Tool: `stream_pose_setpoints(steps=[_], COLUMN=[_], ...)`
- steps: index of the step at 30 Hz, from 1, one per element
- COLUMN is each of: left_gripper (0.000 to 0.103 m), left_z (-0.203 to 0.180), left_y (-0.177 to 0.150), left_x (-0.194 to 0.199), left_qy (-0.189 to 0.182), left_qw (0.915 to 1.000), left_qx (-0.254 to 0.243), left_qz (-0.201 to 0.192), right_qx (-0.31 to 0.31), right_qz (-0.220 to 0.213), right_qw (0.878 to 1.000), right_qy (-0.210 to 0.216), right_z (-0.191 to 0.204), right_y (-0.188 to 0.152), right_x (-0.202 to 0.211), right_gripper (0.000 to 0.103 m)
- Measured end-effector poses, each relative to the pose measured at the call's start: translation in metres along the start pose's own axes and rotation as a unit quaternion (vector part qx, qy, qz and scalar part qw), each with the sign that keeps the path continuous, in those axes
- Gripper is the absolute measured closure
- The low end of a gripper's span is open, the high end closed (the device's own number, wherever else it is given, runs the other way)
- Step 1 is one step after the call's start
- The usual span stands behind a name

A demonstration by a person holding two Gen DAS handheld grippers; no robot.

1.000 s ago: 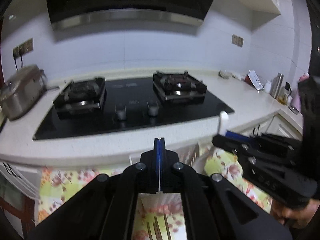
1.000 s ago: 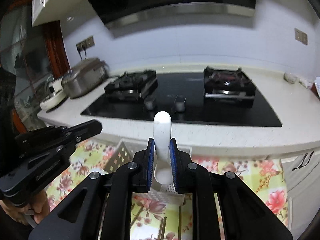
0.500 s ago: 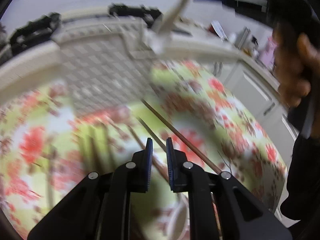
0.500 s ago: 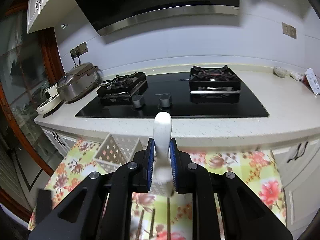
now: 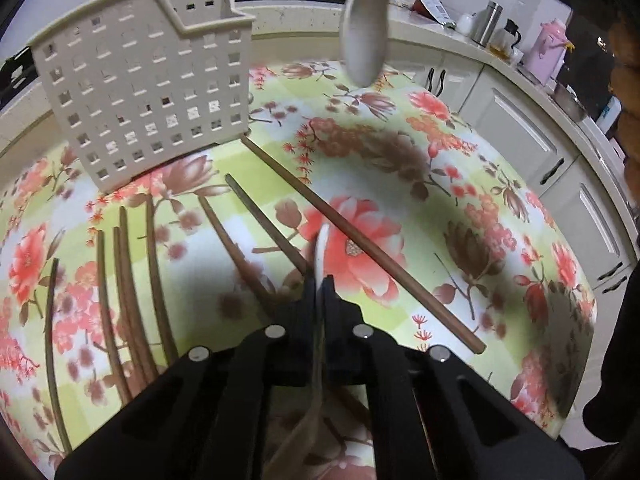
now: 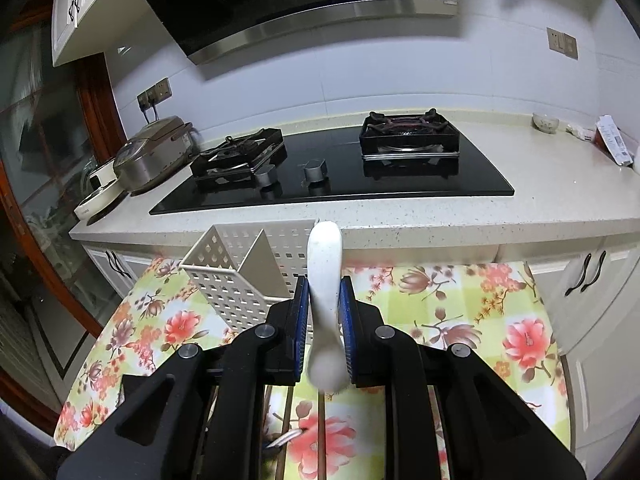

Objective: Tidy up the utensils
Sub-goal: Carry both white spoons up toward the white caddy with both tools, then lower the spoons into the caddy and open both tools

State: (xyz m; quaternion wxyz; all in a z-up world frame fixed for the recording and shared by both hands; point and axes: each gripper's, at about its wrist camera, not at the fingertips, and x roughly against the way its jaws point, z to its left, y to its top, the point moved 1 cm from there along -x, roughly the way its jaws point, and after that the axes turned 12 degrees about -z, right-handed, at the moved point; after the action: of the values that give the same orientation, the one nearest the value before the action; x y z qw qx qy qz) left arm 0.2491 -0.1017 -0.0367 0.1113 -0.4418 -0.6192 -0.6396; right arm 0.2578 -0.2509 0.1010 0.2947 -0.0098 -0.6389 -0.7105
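Note:
My right gripper is shut on a white ceramic spoon, held upright above the floral tablecloth; the spoon's bowl also shows hanging at the top of the left wrist view. My left gripper is low over the table, its jaws closed on the handle of a second white spoon lying there. A cream perforated utensil holder stands at the back left, also in the right wrist view. Several brown chopsticks lie scattered on the cloth.
Behind the table runs a white counter with a black gas hob and a rice cooker. Flasks and a pink jug stand on the counter at the right. White cabinets line the table's far side.
My left gripper has swung down from facing the hob to the table and closed on the spoon lying there. My right gripper has risen slightly, still holding its spoon.

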Motion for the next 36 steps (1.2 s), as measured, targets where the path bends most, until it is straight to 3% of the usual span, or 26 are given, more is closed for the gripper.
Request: stream_pose_setpoints(steps=[4, 7, 9, 14, 19, 24, 27, 36], left_gripper=[0.099, 0.099, 0.099, 0.099, 0.099, 0.099, 0.099, 0.099], left_z=[0.010, 0.025, 0.041, 0.069, 0.087, 0.105, 0.116, 0.146], left_y=[0.015, 0.040, 0.066, 0.125, 0.174, 0.207, 0.218, 0.206], left_x=[0.032, 0.066, 0.094, 0.138, 0.147, 0.136, 0.120, 0.064], left_qy=[-0.006, -0.011, -0.020, 0.006, 0.014, 0.011, 0.013, 0.008], left_qw=[0.9990, 0.9946, 0.9871, 0.9661, 0.9493, 0.9398, 0.9386, 0.9413], left_qx=[0.025, 0.053, 0.077, 0.091, 0.094, 0.105, 0.108, 0.133], left_qz=[-0.036, -0.088, -0.138, -0.242, -0.300, -0.325, -0.327, -0.310], right_qx=[-0.001, 0.000, 0.002, 0.007, 0.013, 0.017, 0.020, 0.024], right_qz=[-0.002, -0.003, -0.005, -0.010, -0.017, -0.017, -0.011, 0.003], right_qw=[1.000, 1.000, 1.000, 1.000, 0.999, 0.999, 0.999, 0.999], right_qy=[0.002, 0.006, 0.010, 0.021, 0.026, 0.028, 0.030, 0.026], right_z=[0.003, 0.005, 0.009, 0.021, 0.032, 0.040, 0.044, 0.045], right_y=[0.004, 0.008, 0.014, 0.034, 0.053, 0.065, 0.067, 0.056], right_x=[0.000, -0.004, -0.007, -0.018, -0.033, -0.053, -0.066, -0.093], right_gripper=[0.085, 0.085, 0.085, 0.085, 0.085, 0.085, 0.085, 0.085])
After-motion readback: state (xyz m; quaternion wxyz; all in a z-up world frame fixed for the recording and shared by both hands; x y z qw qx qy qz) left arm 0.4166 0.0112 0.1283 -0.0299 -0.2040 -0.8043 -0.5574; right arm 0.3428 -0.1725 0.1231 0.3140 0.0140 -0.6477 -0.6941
